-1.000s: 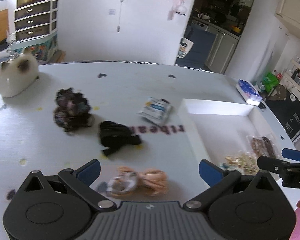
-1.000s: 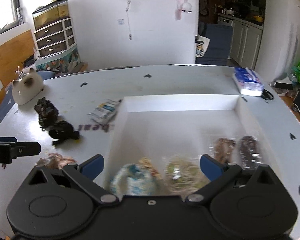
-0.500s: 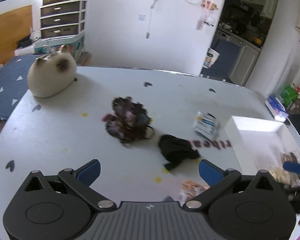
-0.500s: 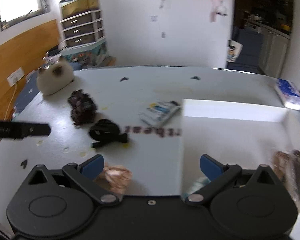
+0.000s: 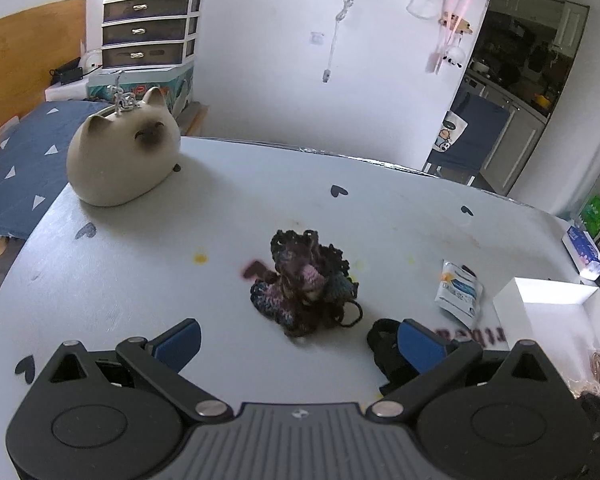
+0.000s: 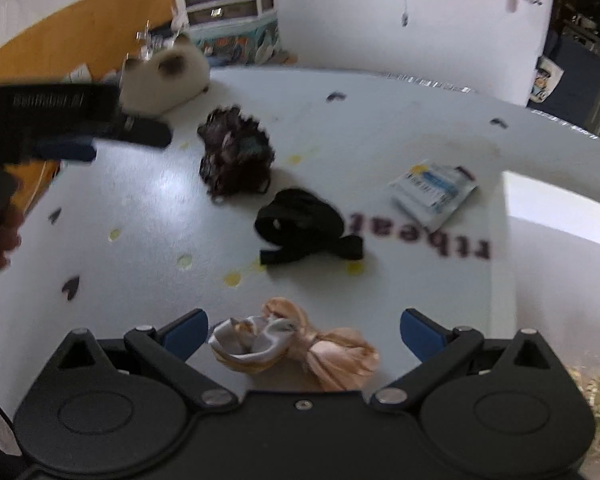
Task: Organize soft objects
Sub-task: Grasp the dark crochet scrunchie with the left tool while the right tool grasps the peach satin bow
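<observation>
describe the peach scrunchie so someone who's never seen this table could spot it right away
On the white table, look at the near edge, just left of the white box. The peach scrunchie lies between the open right gripper's fingers. It is the only pale, satiny piece; the black scrunchie and the dark crocheted one lie farther back.
</observation>
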